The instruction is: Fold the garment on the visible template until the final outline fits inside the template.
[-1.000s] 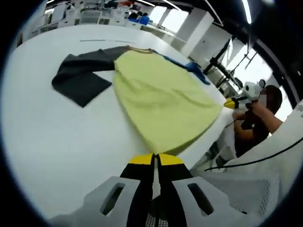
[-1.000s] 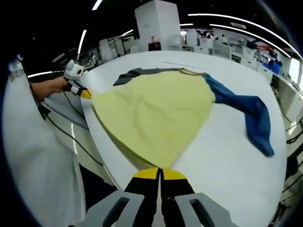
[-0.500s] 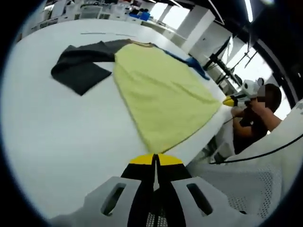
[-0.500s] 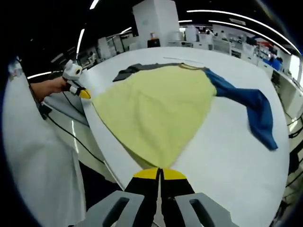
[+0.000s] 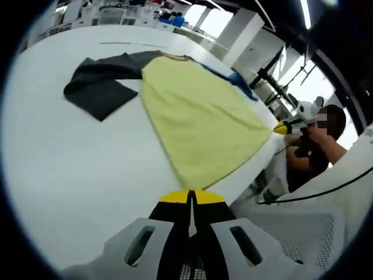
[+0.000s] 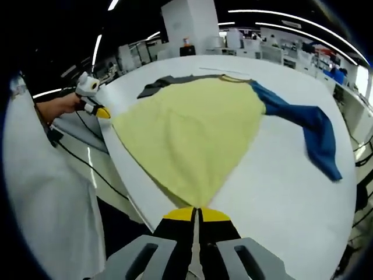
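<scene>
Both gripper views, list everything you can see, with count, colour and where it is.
garment: one, yellow body with a dark grey sleeve and a blue sleeve, spread flat on the table, hem corners at the near edge.
table: one, white, under the garment.
workbenches and equipment: several, white, blurred in the background behind the table.
cable: one, black, hanging beside the table edge.
left gripper: one, black with yellow tips, shut on a hem corner.
right gripper: one, same colours, shut on the other hem corner.
person's hand: one, holding the left gripper.
</scene>
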Motion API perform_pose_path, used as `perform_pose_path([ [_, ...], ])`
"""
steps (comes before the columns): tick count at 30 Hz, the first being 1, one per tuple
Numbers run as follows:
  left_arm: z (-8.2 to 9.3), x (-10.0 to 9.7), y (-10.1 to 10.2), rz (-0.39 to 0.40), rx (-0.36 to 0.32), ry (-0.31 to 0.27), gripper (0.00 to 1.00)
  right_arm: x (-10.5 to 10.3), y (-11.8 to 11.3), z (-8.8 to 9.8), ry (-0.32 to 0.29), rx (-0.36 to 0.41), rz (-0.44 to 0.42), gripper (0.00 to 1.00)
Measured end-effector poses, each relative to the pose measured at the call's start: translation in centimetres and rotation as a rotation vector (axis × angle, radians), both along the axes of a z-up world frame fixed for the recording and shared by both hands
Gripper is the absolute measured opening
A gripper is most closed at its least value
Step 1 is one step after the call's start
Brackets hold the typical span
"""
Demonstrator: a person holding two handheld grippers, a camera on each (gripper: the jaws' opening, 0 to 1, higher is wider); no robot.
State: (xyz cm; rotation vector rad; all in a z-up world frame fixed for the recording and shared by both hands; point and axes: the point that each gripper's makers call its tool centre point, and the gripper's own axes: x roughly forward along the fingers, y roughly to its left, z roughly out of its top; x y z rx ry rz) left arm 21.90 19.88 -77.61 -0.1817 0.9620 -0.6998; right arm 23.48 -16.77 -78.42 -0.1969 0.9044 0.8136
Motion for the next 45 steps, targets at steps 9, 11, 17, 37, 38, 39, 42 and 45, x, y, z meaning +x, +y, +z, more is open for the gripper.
perform_pose_path([
  [9, 0.5, 0.6, 0.0, 0.01, -0.002, -0.023, 0.0, 0.2, -0.6, 0.5, -0.013, 0.015, -0.033, 0.03],
  [11, 0.7, 0.8, 0.0, 0.008, 0.0, -0.034, 0.01, 0.5, -0.8, 0.7, -0.02, 0.023, -0.048, 0.05],
  [17, 1.3, 1.7, 0.4, 0.041, -0.005, -0.079, 0.1, 1.2, -1.2, 1.1, -0.028, 0.066, -0.113, 0.1],
  [37, 2.3, 2.6, 0.5, 0.08, -0.036, -0.132, 0.24, 3.3, -2.8, 2.2, -0.104, 0.086, -0.232, 0.23],
  [38, 2.3, 2.7, 0.5, 0.08, -0.037, -0.133, 0.24, 3.4, -3.0, 2.2, -0.107, 0.086, -0.239, 0.23],
  [39, 2.3, 2.7, 0.5, 0.081, -0.037, -0.134, 0.24, 3.6, -3.1, 2.3, -0.112, 0.086, -0.244, 0.23],
  [42, 2.4, 2.8, 0.5, 0.083, -0.038, -0.135, 0.25, 4.1, -3.5, 2.4, -0.125, 0.087, -0.265, 0.23],
  [45, 2.6, 3.2, 0.4, 0.086, -0.049, -0.146, 0.27, 4.7, -4.1, 2.6, -0.141, 0.081, -0.286, 0.23],
])
